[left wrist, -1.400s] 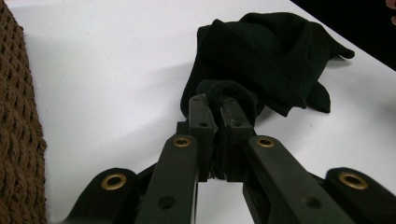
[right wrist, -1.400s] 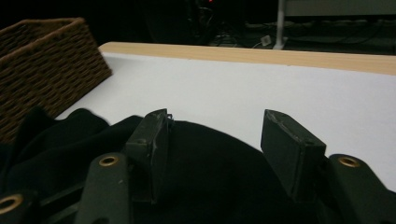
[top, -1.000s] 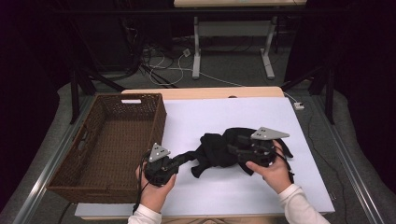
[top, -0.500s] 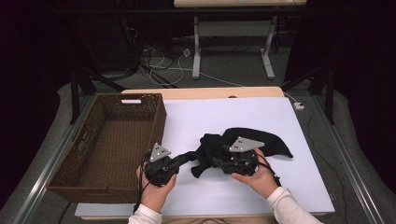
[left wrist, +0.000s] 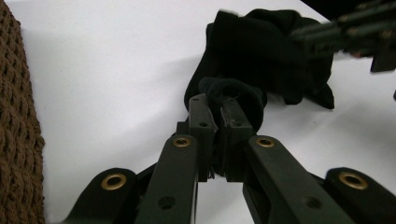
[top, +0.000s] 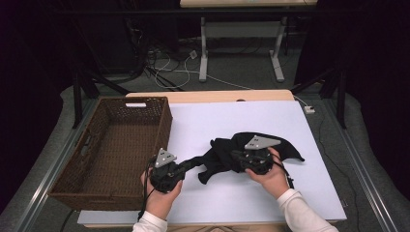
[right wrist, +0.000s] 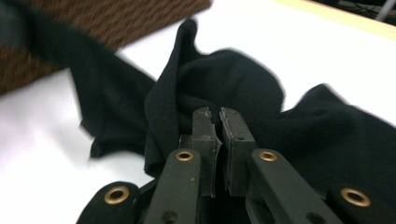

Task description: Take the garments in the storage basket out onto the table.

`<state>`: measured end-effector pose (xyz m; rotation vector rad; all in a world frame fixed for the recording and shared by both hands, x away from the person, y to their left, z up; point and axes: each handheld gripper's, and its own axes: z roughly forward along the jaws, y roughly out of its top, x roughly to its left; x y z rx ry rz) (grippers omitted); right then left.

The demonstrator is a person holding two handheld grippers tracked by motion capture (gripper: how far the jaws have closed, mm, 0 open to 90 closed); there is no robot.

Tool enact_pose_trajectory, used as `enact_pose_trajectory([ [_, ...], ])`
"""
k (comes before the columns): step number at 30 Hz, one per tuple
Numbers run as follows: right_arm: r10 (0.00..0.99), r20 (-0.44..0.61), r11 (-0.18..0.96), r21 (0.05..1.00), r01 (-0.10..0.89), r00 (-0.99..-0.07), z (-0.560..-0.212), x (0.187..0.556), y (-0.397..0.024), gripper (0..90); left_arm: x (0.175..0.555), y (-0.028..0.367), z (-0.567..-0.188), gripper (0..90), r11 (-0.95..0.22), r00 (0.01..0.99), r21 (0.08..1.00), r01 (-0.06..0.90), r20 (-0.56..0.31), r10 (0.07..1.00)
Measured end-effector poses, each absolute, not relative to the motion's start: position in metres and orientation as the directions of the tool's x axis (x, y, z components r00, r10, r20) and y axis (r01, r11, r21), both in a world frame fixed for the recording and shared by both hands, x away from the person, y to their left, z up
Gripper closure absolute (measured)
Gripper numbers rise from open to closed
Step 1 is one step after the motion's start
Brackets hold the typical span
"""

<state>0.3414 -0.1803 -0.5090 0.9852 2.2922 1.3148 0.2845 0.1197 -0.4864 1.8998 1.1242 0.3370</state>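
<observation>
A crumpled black cloth (top: pixel 286 147) lies in the middle of the white table (top: pixel 251 121). My left gripper (top: pixel 194 162) reaches in from beside the basket and is shut on a rolled edge of the black cloth (left wrist: pixel 261 46) at its left end; the left gripper (left wrist: pixel 215 100) pinches that roll tightly. My right gripper (top: pixel 228 157) points left over the heap. Its jaws have just been closing and now stand together on a fold of the black cloth (right wrist: pixel 233 74), with fabric bunched around the right gripper (right wrist: pixel 215 112).
A brown wicker basket (top: pixel 165 126) stands on the table's left side, right beside my left hand; its wall shows as the basket (left wrist: pixel 18 116) and the basket (right wrist: pixel 93 14). Bare white table spreads behind and to the right of the cloth.
My right gripper has moved left across the cloth toward the left gripper and sunk a little, uncovering the cloth's right corner. Its jaws have closed on a fold. The left gripper has stayed put.
</observation>
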Motion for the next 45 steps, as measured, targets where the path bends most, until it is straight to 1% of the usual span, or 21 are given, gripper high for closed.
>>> enact_pose_trajectory([
  [3,0.732,0.114,0.26,0.864,0.431,-0.671,-0.504,0.352,-0.199,86.0,0.285,0.12,-0.486,86.4,-0.203,0.553,0.795,0.571,-0.189,0.812],
  [6,0.769,0.185,0.165,0.867,0.47,-0.612,-0.501,0.362,-0.22,86.1,0.285,0.12,-0.486,86.4,-0.206,0.552,0.796,0.569,-0.184,0.813],
  [12,0.843,0.234,0.047,0.865,0.499,-0.485,-0.502,0.379,-0.263,86.3,0.285,0.122,-0.484,86.4,-0.197,0.547,0.8,0.567,-0.187,0.816],
  [14,0.87,0.237,0.018,0.861,0.508,-0.433,-0.503,0.382,-0.277,86.4,0.285,0.123,-0.483,86.4,-0.191,0.543,0.802,0.565,-0.188,0.818],
  [18,0.89,0.288,-0.055,0.837,0.545,-0.352,-0.509,0.39,-0.304,86.4,0.284,0.124,-0.481,86.5,-0.18,0.542,0.806,0.563,-0.196,0.817],
  [20,0.886,0.322,-0.081,0.816,0.572,-0.334,-0.512,0.392,-0.312,86.4,0.283,0.121,-0.48,86.5,-0.191,0.553,0.81,0.555,-0.188,0.811],
  [22,0.896,0.307,-0.073,0.816,0.574,-0.321,-0.515,0.394,-0.314,86.4,0.282,0.118,-0.48,86.5,-0.196,0.559,0.812,0.55,-0.184,0.809],
  [23,0.901,0.288,-0.054,0.817,0.574,-0.326,-0.517,0.394,-0.314,86.3,0.281,0.118,-0.479,86.5,-0.202,0.561,0.811,0.549,-0.178,0.808],
  [26,0.894,0.299,-0.048,0.804,0.593,-0.333,-0.517,0.394,-0.307,84.9,0.282,0.119,-0.479,86.5,-0.196,0.554,0.814,0.547,-0.176,0.814],
  [27,0.894,0.287,-0.038,0.814,0.58,-0.344,-0.515,0.392,-0.305,82.4,0.282,0.12,-0.479,86.5,-0.192,0.551,0.815,0.547,-0.178,0.816],
  [29,0.891,0.264,-0.015,0.831,0.556,-0.37,-0.509,0.389,-0.299,74.8,0.283,0.121,-0.479,86.5,-0.19,0.546,0.815,0.548,-0.176,0.819],
  [32,0.879,0.231,0.008,0.867,0.498,-0.418,-0.499,0.382,-0.291,65.2,0.284,0.12,-0.479,86.4,-0.189,0.545,0.815,0.547,-0.176,0.819],
  [34,0.878,0.202,0.027,0.884,0.467,-0.433,-0.49,0.376,-0.284,60.7,0.284,0.12,-0.479,86.5,-0.188,0.545,0.814,0.55,-0.179,0.819],
  [35,0.877,0.187,0.036,0.893,0.449,-0.443,-0.487,0.375,-0.283,59.6,0.285,0.119,-0.479,86.4,-0.185,0.543,0.817,0.547,-0.178,0.821],
  [37,0.864,0.189,0.034,0.903,0.428,-0.467,-0.48,0.37,-0.277,57.1,0.285,0.119,-0.478,86.4,-0.186,0.543,0.816,0.547,-0.177,0.82],
  [40,0.849,0.166,0.058,0.915,0.399,-0.502,-0.472,0.363,-0.268,55.5,0.286,0.119,-0.479,86.4,-0.186,0.541,0.814,0.55,-0.178,0.822],
  [45,0.808,0.15,0.107,0.914,0.391,-0.57,-0.469,0.353,-0.244,53.3,0.288,0.118,-0.481,86.3,-0.185,0.536,0.811,0.556,-0.18,0.825],
])
